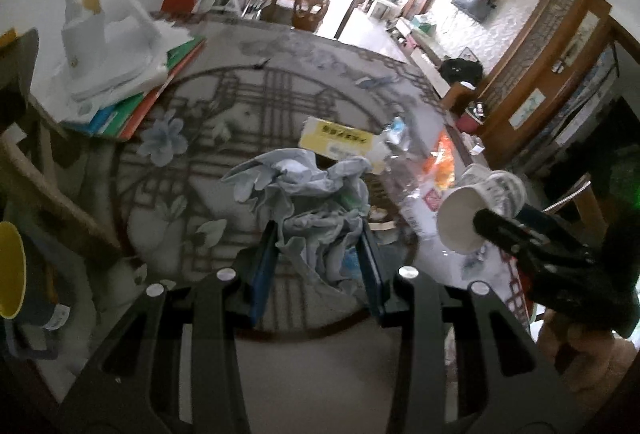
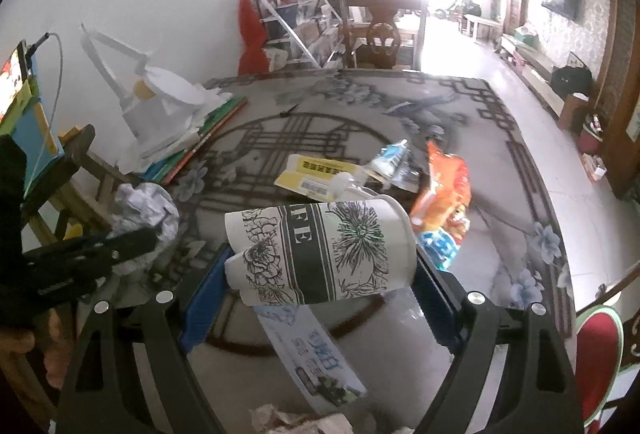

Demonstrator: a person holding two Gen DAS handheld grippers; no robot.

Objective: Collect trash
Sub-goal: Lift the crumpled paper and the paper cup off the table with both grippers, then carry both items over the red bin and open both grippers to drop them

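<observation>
Gripping paper wad (image 1: 316, 209) in my left gripper (image 1: 318, 254), above the table (image 1: 200, 105); right gripper (image 2: 320, 266) clamps a crushed cup (image 2: 320, 250) sideways over the same table; risk: wad's loose folds slip out, or dented cup pops free, rejoining wrappers (image 2: 444, 193) left there.

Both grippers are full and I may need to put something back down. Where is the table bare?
Bare tabletop lies beyond the yellow box, between the book stack and the far chair, and along the right edge past the orange snack bag. It is crowded around the box, bag and wrappers.
</observation>
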